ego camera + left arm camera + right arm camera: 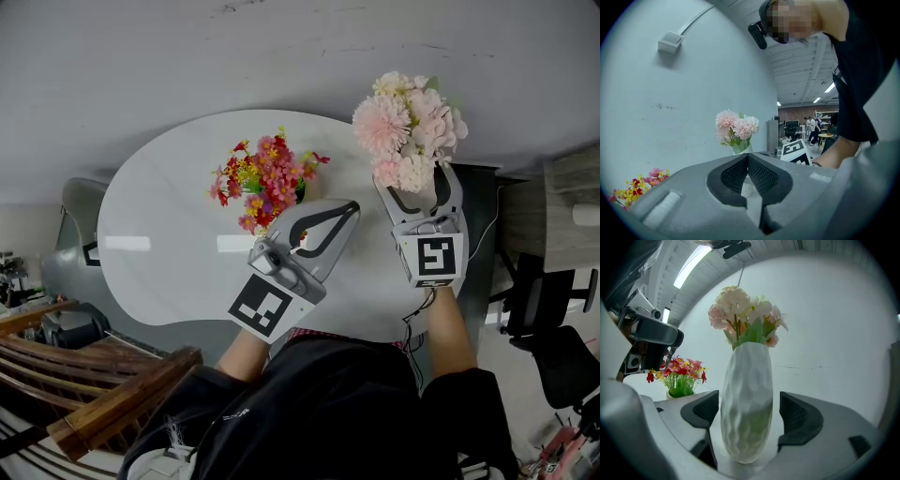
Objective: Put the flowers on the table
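Observation:
Pink flowers [408,131] stand in a tall white dimpled vase [745,404] near the right edge of the white oval table [169,234]. My right gripper [414,178] is open, one jaw on each side of the vase, with a narrow gap at both pads [799,416]. A second bunch, red, pink and yellow flowers [265,180], stands on the table further left. My left gripper [351,207] hovers between the two bunches, jaws shut with nothing held. In the left gripper view the pink flowers [736,126] are ahead and the red bunch [635,185] is low left.
A grey wall runs behind the table. A dark cabinet [483,206] stands right of the table edge and a black office chair [553,347] further right. Wooden furniture [94,384] is at the lower left and a grey chair [80,202] at the table's left.

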Demonstrator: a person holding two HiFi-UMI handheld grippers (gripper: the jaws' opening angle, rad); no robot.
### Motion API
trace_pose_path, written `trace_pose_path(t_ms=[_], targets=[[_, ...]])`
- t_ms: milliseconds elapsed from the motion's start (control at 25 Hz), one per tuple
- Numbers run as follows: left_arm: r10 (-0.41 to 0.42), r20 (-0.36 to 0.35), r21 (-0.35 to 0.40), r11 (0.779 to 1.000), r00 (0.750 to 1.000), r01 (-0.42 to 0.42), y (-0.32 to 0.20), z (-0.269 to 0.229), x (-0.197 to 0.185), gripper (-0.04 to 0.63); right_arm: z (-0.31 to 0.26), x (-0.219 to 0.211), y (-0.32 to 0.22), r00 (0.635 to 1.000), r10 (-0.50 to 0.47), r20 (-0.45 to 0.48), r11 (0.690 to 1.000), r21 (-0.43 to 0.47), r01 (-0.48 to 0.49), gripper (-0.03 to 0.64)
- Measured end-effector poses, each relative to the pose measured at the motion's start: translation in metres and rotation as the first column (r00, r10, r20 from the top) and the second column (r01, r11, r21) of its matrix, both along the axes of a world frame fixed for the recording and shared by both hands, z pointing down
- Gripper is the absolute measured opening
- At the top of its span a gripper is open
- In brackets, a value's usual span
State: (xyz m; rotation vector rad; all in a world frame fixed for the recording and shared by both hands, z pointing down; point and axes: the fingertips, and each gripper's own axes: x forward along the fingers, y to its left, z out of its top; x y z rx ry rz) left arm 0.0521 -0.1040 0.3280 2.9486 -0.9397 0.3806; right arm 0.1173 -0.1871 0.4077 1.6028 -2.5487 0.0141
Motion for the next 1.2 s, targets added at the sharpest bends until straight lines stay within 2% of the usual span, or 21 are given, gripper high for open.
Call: trace_pose_path(t_ms=[1200], targets=[[0.027,-0.058,0.027,0.999,0.998,-0.025,0.009,-0.024,0.003,0.005,-0.037,0.015,0.031,0.997,0.063,0.040,0.998,0.027,-0.064,0.397]])
